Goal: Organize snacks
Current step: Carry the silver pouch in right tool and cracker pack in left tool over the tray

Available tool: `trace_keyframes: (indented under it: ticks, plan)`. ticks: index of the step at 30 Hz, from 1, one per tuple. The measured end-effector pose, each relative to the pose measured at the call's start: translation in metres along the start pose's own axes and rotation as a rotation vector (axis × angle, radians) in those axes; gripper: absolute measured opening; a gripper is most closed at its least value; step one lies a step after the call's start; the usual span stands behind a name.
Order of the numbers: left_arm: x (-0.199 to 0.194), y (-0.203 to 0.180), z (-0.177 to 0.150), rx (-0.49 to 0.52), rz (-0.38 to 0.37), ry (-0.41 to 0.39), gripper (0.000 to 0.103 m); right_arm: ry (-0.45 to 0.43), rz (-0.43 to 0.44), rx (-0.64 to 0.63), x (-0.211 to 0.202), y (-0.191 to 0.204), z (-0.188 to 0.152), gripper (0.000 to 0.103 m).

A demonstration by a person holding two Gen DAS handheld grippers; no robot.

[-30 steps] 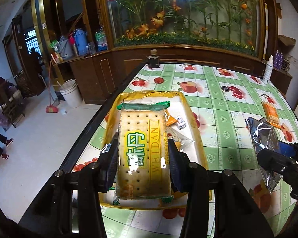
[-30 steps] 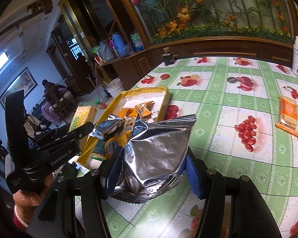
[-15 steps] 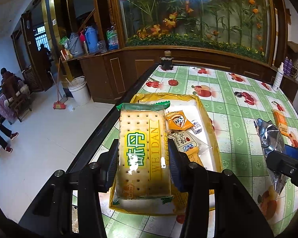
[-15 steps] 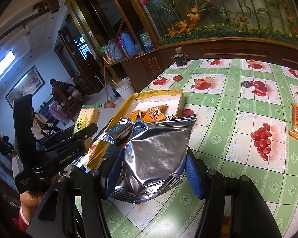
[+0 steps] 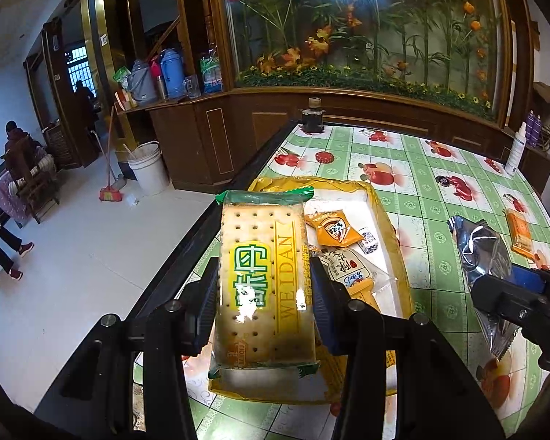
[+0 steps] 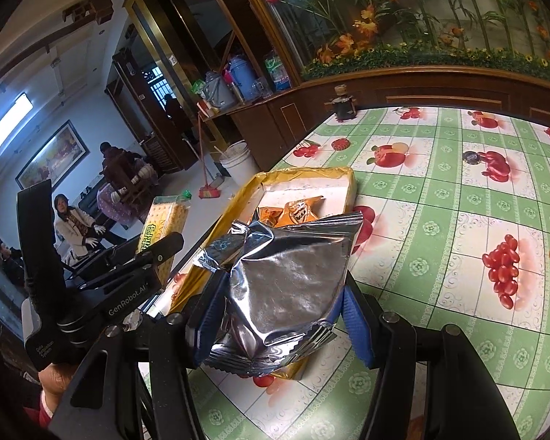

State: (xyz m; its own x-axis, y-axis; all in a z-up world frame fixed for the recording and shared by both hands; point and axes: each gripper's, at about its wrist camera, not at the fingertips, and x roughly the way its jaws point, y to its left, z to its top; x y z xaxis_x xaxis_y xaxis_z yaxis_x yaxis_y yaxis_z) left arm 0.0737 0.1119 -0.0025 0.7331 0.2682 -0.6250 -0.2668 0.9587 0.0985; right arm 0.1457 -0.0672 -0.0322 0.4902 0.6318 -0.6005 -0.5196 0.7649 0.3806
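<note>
A cracker packet (image 5: 262, 278) with green ends and yellow lettering hangs above the left side of a yellow tray (image 5: 383, 216), my left gripper (image 5: 262, 304) shut on its sides. Inside the tray lie an orange sachet (image 5: 332, 228), a small white sweet (image 5: 367, 239) and a clear-wrapped biscuit (image 5: 348, 267). My right gripper (image 6: 280, 311) is shut on a crinkled silver foil bag (image 6: 286, 286), held over the tray's (image 6: 304, 174) near right corner. In the right wrist view, the left gripper (image 6: 157, 253) with the cracker packet (image 6: 165, 220) shows at the left. The silver bag (image 5: 480, 256) shows at the right of the left wrist view.
An orange snack pack (image 5: 519, 233) lies on the green fruit-print tablecloth (image 6: 440, 220) at the far right. A dark jar (image 5: 312, 119) stands at the table's far corner, a white spray bottle (image 5: 515, 150) at the far right edge. The table's black left edge (image 5: 187, 256) drops to the floor; several people sit beyond.
Both views have swung slightly so the tray sits more to the right and nearer. The right gripper with the silver bag has drifted toward the tray. Both grips are unchanged.
</note>
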Motion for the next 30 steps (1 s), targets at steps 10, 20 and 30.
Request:
trace_keyframes:
  ticks: [10,20,30]
  plan:
    - [0.002,0.006,0.003,-0.005,0.016,-0.014,0.044,0.0,0.022,-0.005,0.012,0.007,0.008,0.06]
    - [0.01,0.008,0.002,-0.01,0.009,0.008,0.044,0.013,0.025,0.003,0.024,0.006,0.012,0.06]
    - [0.021,0.013,0.001,-0.023,-0.017,0.05,0.044,0.038,0.023,0.016,0.044,-0.002,0.02,0.06]
